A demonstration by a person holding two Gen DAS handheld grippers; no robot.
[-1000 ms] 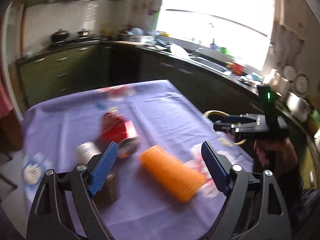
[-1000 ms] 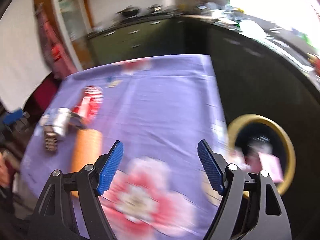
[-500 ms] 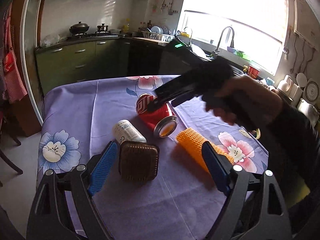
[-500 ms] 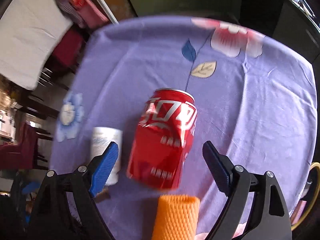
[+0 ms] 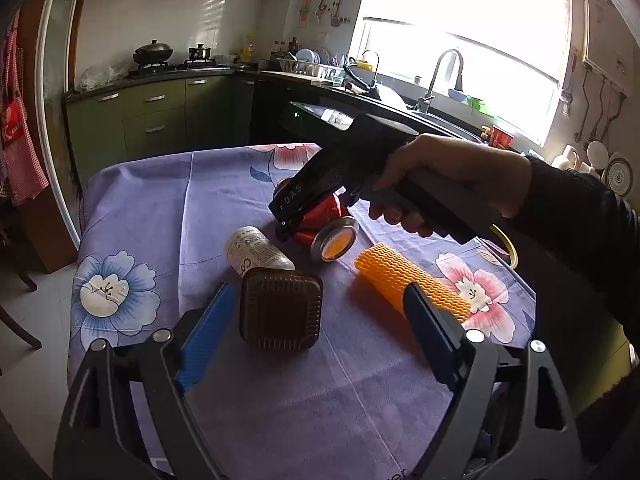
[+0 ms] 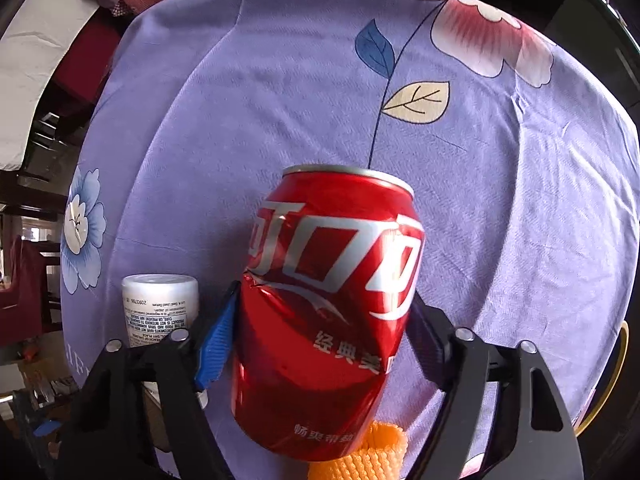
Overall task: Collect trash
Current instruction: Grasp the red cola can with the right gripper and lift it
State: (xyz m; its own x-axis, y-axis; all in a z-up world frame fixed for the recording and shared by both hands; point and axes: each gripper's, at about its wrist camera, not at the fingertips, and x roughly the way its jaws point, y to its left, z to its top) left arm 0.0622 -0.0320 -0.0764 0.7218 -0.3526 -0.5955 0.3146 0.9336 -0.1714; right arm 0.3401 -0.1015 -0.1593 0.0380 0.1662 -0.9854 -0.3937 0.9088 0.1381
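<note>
A dented red soda can (image 6: 324,312) lies on its side on the purple flowered tablecloth (image 6: 280,92). My right gripper (image 6: 320,340) is closed around its sides, fingers touching the can. In the left wrist view the can (image 5: 320,220) shows under the right gripper (image 5: 288,220). My left gripper (image 5: 316,336) is open and empty, low over the near table. A brown square container (image 5: 280,312) lies between its fingers. A white bottle (image 5: 252,250) lies behind it, an orange foam net sleeve (image 5: 404,284) to the right.
The table's front and left edges drop to the floor. A yellow-rimmed bin (image 6: 612,380) stands past the table's right edge. Kitchen counters, a sink (image 5: 440,92) and a stove line the far walls. A dark chair (image 5: 16,312) stands at left.
My right gripper swung from the table's right side to the red can, came down over it and closed on it. My left gripper drew back slightly and steadied.
</note>
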